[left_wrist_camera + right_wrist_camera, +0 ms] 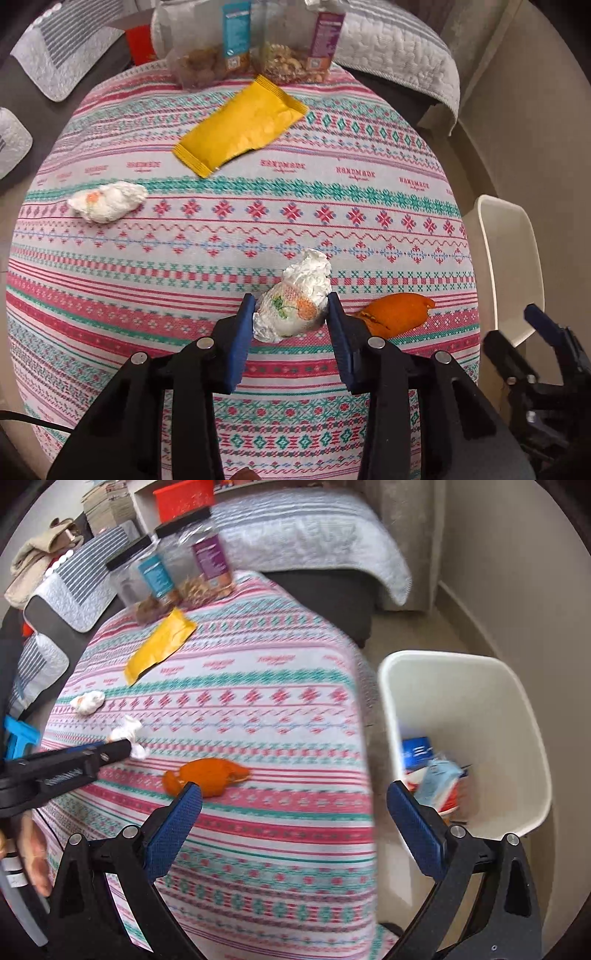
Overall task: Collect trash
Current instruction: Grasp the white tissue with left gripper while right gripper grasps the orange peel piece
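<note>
My left gripper (291, 317) sits low over the patterned tablecloth (236, 229), its two blue fingers (242, 336) set on either side of a crumpled napkin (295, 304). The pads touch or nearly touch the napkin's sides (I cannot tell whether the paper is being pressed), and the napkin rests on the cloth. In the right wrist view the same napkin (127, 734) shows just past the left gripper's tip (122, 751).

My right gripper (295, 814) hangs at the table's right edge with its jaws spread wide and nothing between them. One finger is over the cloth, the other over the white bin (472, 686) that stands on the floor beside the table. The bin holds several wrappers (436, 775).

An orange peel (397, 314) lies on the cloth just right of the napkin. A second crumpled napkin (107, 201) lies well apart, toward the left edge. A yellow wrapper (240, 127) lies flat farther back, near two clear snack jars (251, 55) at the far edge.
</note>
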`<state>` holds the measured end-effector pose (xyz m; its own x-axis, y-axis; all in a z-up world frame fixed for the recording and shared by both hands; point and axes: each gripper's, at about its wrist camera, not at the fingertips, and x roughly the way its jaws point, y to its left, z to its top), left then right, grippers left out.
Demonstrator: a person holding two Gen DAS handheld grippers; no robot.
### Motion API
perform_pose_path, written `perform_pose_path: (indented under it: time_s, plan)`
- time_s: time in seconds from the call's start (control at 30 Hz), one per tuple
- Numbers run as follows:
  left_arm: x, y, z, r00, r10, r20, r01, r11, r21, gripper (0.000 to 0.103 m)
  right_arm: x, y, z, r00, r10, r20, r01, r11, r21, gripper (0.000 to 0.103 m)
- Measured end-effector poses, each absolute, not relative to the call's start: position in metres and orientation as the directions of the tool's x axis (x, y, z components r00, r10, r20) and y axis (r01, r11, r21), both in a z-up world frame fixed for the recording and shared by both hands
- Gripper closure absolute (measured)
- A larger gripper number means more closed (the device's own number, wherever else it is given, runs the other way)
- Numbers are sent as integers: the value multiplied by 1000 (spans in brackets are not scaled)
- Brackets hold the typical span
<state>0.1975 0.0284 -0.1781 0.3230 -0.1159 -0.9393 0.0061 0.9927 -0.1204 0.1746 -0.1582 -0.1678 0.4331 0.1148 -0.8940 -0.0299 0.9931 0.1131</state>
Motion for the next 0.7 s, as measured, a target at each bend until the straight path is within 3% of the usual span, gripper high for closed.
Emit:
perform_pose_path:
  time_s: [0.27, 0.47, 0.63, 0.7]
  plan:
    - [176, 79, -141, 411, -73, -909, -47, 994, -101, 64, 183, -90, -203, 355, 158, -922, -62, 987, 146, 7]
    - [158, 107, -133, 430, -70, -900, -80, 990, -115, 63, 191, -91, -219, 360, 184, -915, 110, 965, 237, 8]
    - [153, 123, -133, 440, -61, -896, -98, 989, -115, 63, 196, -81, -224, 390, 157, -907, 162, 958, 235, 26]
    - [152, 128, -135, 438, -50, -897, -104, 989, -106, 63, 198, -74, -222, 413, 154, -897, 131, 965, 226, 56]
